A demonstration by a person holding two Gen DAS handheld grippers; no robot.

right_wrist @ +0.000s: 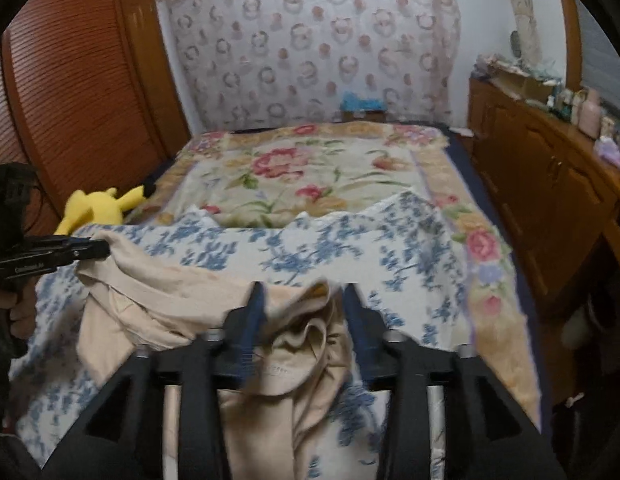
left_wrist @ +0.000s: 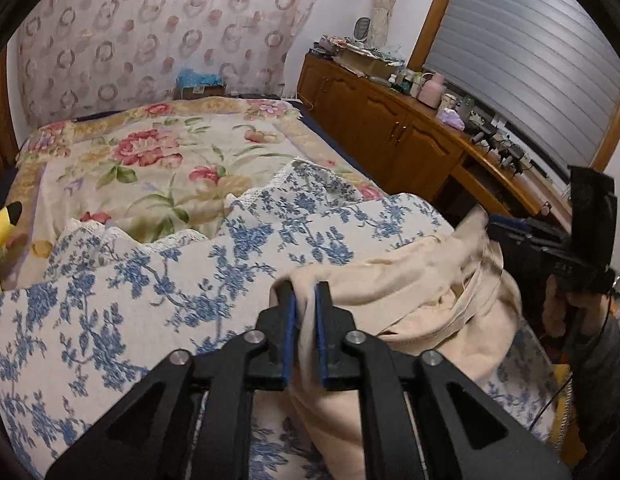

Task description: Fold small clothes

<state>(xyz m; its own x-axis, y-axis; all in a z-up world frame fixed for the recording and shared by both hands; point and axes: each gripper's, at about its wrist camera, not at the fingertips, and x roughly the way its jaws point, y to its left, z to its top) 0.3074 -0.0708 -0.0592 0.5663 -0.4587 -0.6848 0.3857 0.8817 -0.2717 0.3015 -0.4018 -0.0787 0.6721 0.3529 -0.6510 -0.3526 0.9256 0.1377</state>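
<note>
A beige garment (left_wrist: 410, 300) hangs bunched over the blue-flowered cloth (left_wrist: 169, 280) on the bed. My left gripper (left_wrist: 305, 296) is shut on one edge of it, with fabric pinched between the blue pads. The right wrist view shows the garment (right_wrist: 181, 304) stretching left to the left gripper (right_wrist: 97, 249). My right gripper (right_wrist: 303, 296) has its jaws wide apart around a crumpled fold of the garment, which lies between the fingers (right_wrist: 356, 320). In the left wrist view the right gripper (left_wrist: 494, 222) meets the garment's far edge.
A floral bedspread (right_wrist: 301, 176) covers the far half of the bed. A yellow plush toy (right_wrist: 97, 206) lies at its left edge. A wooden cabinet (left_wrist: 390, 128) with clutter runs along the right. A louvred wardrobe (right_wrist: 77, 92) stands on the left.
</note>
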